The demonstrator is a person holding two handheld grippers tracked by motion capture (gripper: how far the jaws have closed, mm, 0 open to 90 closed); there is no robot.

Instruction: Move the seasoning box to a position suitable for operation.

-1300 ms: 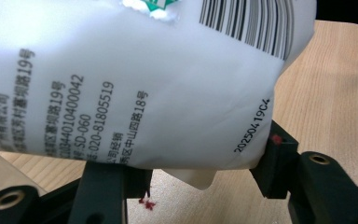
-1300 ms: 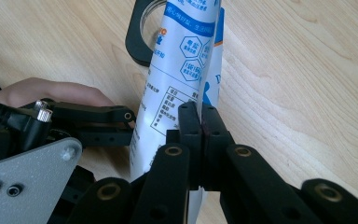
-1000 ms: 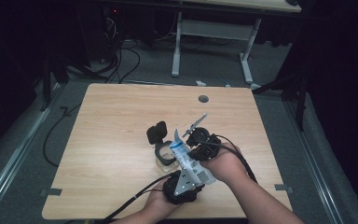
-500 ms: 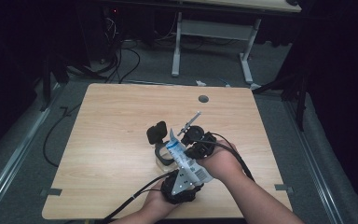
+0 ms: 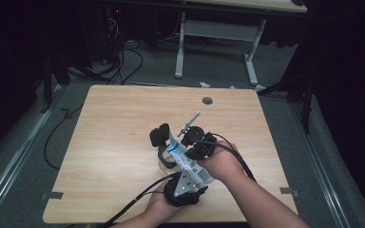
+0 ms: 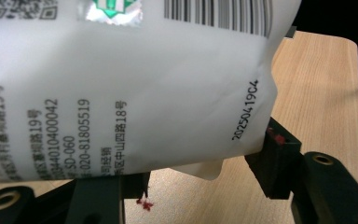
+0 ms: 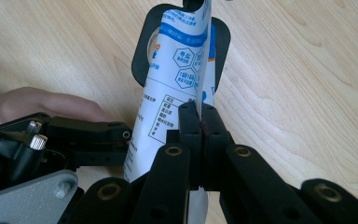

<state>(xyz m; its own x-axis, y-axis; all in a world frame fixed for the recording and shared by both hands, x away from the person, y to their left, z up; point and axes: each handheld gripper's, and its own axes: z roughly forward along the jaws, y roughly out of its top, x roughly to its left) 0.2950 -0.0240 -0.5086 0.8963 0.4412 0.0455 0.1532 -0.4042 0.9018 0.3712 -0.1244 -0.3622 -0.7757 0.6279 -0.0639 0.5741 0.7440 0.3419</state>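
From above, the person is working near the front of the wooden table (image 5: 123,123), both hands close together. The left gripper (image 5: 164,147) is reaching up the table from the near hand; the right gripper (image 5: 190,142) is coming in from the right and crossing over it. Between them a white and blue plastic pouch (image 5: 177,151) is standing on edge, just above a black holder (image 5: 160,135) resting on the wood. A thin metal rod (image 5: 190,122) is poking out beyond the right gripper. Farther off there is a round cable hole (image 5: 207,100), and cables are trailing off the front edge; none of this is crowding the work.

In the left gripper view, the pouch (image 6: 121,88) is sitting between the jaws, which are standing apart on either side of it; whether the pads are actually pressing it I cannot tell.

In the right gripper view, the jaws are pressed together on the thin edge of the pouch (image 7: 177,79), pinching it. Behind it the black holder (image 7: 142,56) is lying flat, and the left gripper (image 7: 121,144) is touching the pouch's side.

To do this well, I'd say the pinch should stay firm on the seam while the left one steadies the body, without twisting the film. The crossed grippers are the main obstruction.
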